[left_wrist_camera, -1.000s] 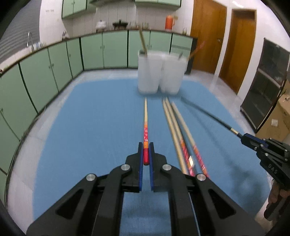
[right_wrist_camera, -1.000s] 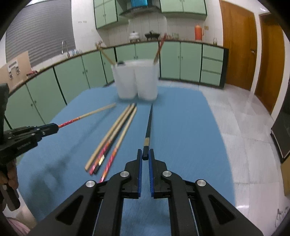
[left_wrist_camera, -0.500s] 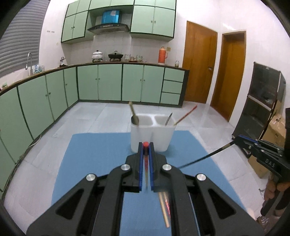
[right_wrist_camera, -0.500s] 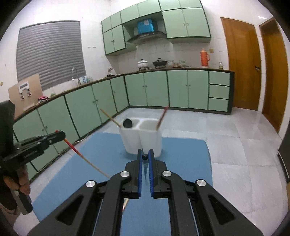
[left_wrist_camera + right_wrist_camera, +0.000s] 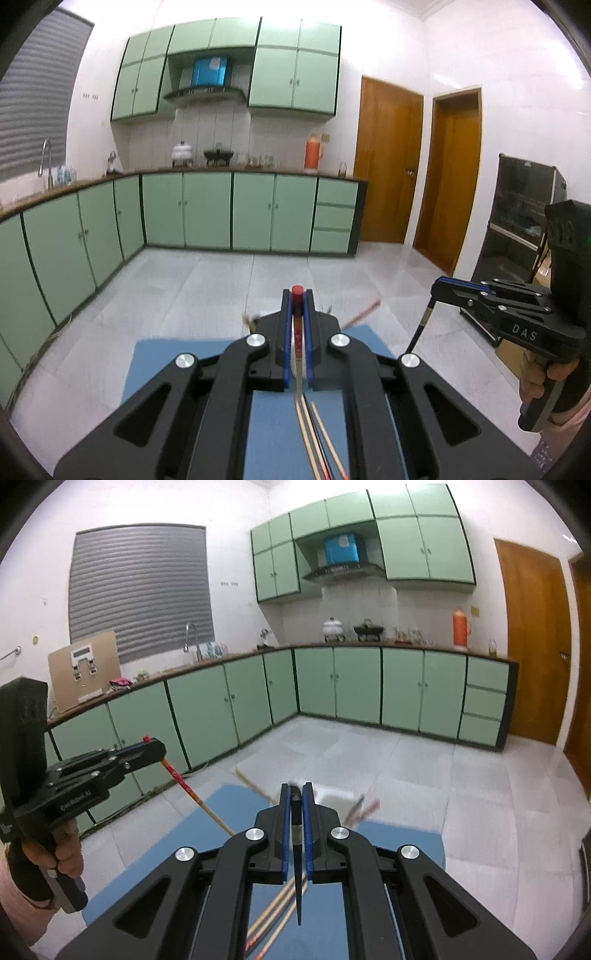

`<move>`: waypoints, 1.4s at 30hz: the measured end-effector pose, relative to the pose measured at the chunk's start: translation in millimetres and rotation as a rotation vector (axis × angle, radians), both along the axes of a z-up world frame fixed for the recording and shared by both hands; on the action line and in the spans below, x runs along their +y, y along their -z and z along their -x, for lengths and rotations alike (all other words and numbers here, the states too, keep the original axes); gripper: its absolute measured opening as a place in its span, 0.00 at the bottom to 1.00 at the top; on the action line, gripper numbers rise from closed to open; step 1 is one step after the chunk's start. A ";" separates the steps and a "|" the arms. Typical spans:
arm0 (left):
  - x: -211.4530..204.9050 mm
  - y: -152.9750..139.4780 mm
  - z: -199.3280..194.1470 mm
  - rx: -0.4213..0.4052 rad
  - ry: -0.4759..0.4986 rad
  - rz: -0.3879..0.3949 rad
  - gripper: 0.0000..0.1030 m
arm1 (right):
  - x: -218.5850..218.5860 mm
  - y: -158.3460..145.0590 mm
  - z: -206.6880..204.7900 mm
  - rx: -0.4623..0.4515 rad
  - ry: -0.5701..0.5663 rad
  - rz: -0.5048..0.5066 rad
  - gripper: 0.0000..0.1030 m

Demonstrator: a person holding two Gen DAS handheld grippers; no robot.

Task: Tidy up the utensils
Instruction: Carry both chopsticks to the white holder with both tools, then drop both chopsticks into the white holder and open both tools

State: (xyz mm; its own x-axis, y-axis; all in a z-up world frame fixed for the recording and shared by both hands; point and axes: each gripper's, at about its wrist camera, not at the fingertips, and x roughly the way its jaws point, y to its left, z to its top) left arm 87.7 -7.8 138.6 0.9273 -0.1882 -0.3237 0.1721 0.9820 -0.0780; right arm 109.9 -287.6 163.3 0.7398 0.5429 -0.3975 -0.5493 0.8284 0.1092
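Green cabinets (image 5: 207,210) line the kitchen walls beyond a pale tiled floor, with two wooden doors (image 5: 388,162) to the right and a blue mat (image 5: 273,428) spread over the work surface below the cameras; the left gripper (image 5: 296,295) has its fingers closed narrowly on a red-topped chopstick (image 5: 296,332), whose red, patterned upper part turns to pale wood lower down and which hangs steeply toward the mat; the right gripper (image 5: 295,794) is likewise pinched tight on a black chopstick (image 5: 296,849), dark along its length with a lighter band near the top, its tip pointing down over the mat; loose chopsticks (image 5: 314,435), pale wood with red-patterned ends, lie side by side on the mat under the left gripper; the white utensil holder (image 5: 338,799) stands at the far end of the mat, largely hidden behind the gripper bodies in both views, with blurred handles sticking out of it to the right; an orange thermos (image 5: 460,627) and pots sit on the far counter.
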 end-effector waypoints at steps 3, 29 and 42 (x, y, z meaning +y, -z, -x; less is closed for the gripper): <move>-4.8 -18.0 -11.9 -0.046 -0.007 0.000 0.05 | 5.2 -24.0 -16.2 -0.047 0.001 -0.010 0.06; -19.1 42.6 -144.2 0.083 -0.036 -0.028 0.20 | 34.1 21.4 -129.7 0.007 0.107 -0.022 0.12; 5.5 50.9 -49.6 -0.006 -0.035 0.003 0.75 | -11.8 52.3 -31.0 -0.039 0.218 -0.087 0.89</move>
